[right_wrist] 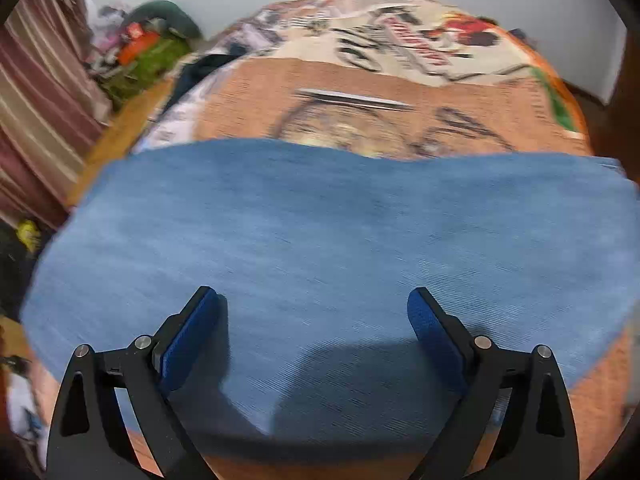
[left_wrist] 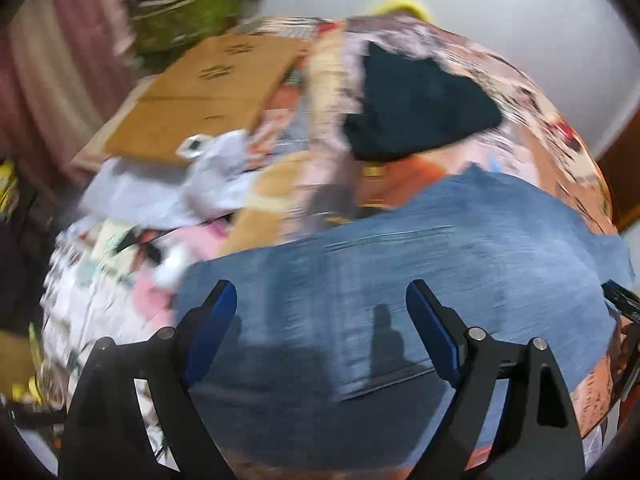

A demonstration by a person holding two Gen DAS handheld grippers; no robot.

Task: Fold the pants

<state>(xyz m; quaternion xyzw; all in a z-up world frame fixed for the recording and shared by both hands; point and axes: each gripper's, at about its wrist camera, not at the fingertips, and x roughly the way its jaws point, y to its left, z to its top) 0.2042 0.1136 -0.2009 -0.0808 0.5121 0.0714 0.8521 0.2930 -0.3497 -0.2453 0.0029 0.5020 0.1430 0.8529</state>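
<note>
Bed point(right_wrist: 400, 80) with printed cartoon cover, pale wall behind, striped curtain point(right_wrist: 36, 92) at left; both views motion-blurred. Blue jeans point(right_wrist: 320, 232) spread flat across near part of bed, lying crosswise in front of both tools, apparently laid out smooth to give clean edges for folding. Left tool point(left_wrist: 322, 312) low over jeans, jaws spread wide, nothing between them; shadow on denim directly beneath. Right tool point(right_wrist: 314, 316) likewise spread and empty, poised over broad plain stretch of denim. Tip of right tool just visible at right edge of left view, so both tools near each other above same garment. Dark folded garment point(left_wrist: 420, 108) farther up bed, well apart from jeans, probably already set aside. Cardboard sheet point(left_wrist: 200, 96), white crumpled cloth point(left_wrist: 216, 172) and green basket point(left_wrist: 180, 20) beyond left side. Likely stage: early, no fold visibly made; grasp points presumably at near edge or corners.
</note>
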